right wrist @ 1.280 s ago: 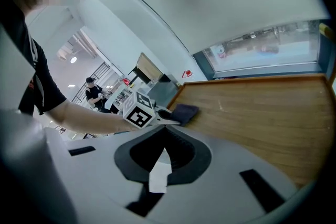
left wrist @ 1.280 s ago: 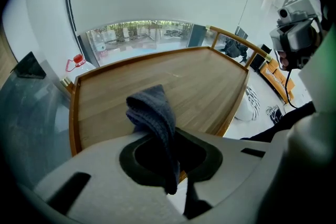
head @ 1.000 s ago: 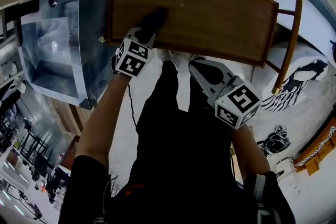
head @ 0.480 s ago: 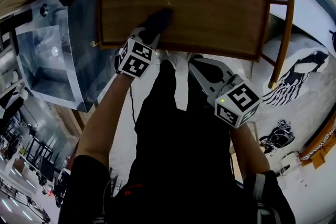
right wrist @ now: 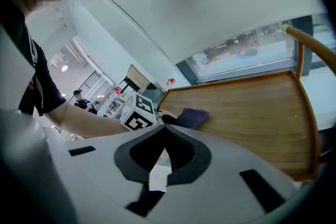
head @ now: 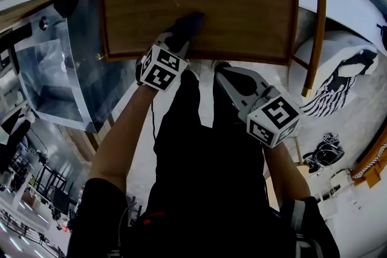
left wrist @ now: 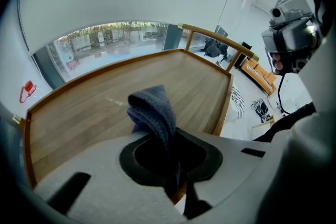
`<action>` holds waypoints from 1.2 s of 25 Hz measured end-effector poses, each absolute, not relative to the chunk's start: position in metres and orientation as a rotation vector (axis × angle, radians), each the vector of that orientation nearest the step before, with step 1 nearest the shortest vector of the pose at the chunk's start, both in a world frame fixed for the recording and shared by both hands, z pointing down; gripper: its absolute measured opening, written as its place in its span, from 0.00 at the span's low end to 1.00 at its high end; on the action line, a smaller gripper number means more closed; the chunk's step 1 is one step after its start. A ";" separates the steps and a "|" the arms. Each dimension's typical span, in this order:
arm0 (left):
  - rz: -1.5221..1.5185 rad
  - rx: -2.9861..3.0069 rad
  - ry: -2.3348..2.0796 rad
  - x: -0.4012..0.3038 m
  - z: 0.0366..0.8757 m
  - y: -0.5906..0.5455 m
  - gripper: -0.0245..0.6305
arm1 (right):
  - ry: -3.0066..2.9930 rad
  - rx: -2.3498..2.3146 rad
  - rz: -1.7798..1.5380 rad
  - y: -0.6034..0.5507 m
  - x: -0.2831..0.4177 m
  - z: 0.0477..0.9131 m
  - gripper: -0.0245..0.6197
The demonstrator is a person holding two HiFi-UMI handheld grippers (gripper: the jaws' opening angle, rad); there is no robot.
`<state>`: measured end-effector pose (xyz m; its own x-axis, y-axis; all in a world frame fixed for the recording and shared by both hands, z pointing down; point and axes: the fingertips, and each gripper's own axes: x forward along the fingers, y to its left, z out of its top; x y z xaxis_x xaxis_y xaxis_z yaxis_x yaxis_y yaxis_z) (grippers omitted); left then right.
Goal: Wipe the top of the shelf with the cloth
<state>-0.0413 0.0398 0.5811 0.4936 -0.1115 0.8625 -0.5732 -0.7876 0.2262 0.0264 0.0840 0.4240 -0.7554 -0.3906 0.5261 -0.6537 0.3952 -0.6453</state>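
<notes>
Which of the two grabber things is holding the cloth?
The left gripper: its jaws are shut on the dark cloth, which rests on the wooden shelf top. The right gripper holds nothing and sits off the shelf's near edge.

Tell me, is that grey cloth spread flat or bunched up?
Bunched: the cloth sticks up in folds, pinched by the left claw.

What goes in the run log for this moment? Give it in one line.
left gripper: shut on cloth | cloth: on shelf top | right gripper: shut, empty, off the shelf | phase: wiping
</notes>
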 end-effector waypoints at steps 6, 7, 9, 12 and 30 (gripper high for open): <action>1.243 2.267 -0.511 -0.010 0.581 0.044 0.12 | -2.365 0.955 1.302 0.086 0.048 0.423 0.05; 1.242 2.271 -0.501 -0.005 0.581 0.046 0.12 | -2.364 0.964 1.304 0.087 0.052 0.424 0.05; 1.241 2.275 -0.484 0.006 0.581 0.048 0.12 | -2.362 0.978 1.307 0.088 0.059 0.423 0.05; 1.235 2.276 -0.464 0.020 0.581 0.049 0.12 | -2.358 0.998 1.312 0.090 0.070 0.423 0.05; 1.204 2.309 -0.325 0.116 0.579 0.058 0.12 | -2.326 1.159 1.337 0.095 0.147 0.422 0.05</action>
